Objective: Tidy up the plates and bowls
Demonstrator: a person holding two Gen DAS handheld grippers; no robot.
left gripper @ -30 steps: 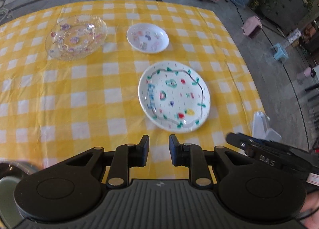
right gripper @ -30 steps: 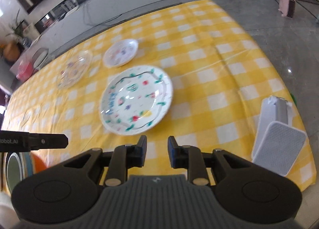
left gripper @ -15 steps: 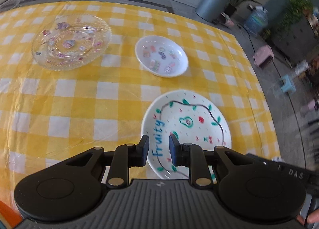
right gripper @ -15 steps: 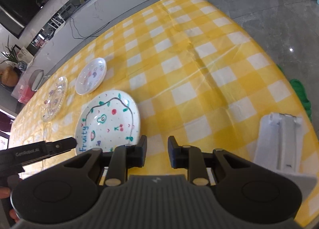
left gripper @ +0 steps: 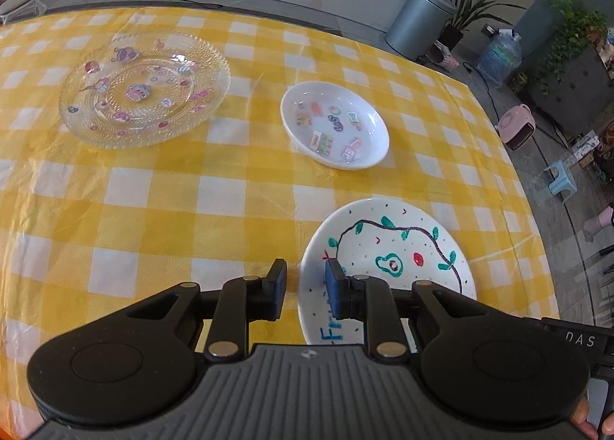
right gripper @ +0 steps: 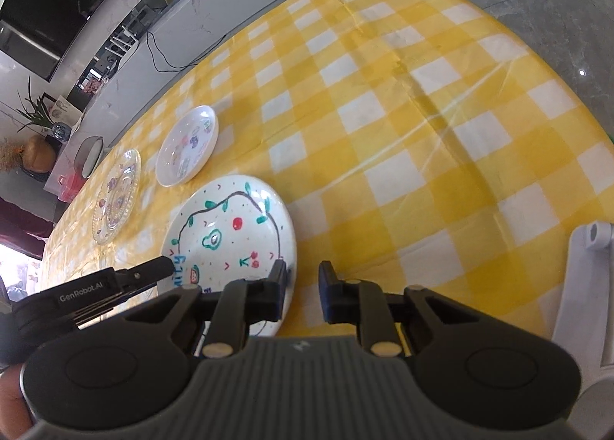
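1. The left gripper (left gripper: pixel 305 288) is seen from its own camera with its fingers (left gripper: pixel 277 288) a narrow gap apart. One finger is over the yellow checked cloth (left gripper: pixel 153 210), the other over the near rim of the painted plate (left gripper: pixel 387 263). The rim lies in line with the gap, but nothing is seen to be clamped.
2. The right gripper (right gripper: pixel 303 292) is also narrowly parted, and its jaws have just been closing. Its left finger overlaps the opposite rim of the same plate (right gripper: pixel 230 236); the gap itself shows only cloth, so no hold is seen.
3. The step in hand is judged to be the approach to the painted plate from both sides. The left gripper's tip (right gripper: pixel 153 272) is seen in the right view resting over the plate's edge.
4. The next move is judged to call for one rim to be taken squarely between the fingers before any lift. The shallow rim lying close to the cloth leaves little to bite.
5. The painted plate lies flat on the counter near its front edge. It holds nothing; a vine, an avocado and blue lettering are drawn on it.
6. Beyond it sits a small white bowl (left gripper: pixel 334 125), apart from the plate, empty but for printed stickers.
7. Farther left lies a clear glass plate (left gripper: pixel 144 89), also empty, with coloured decals.
8. A white stand (right gripper: pixel 587 286) is seen at the counter's right edge.
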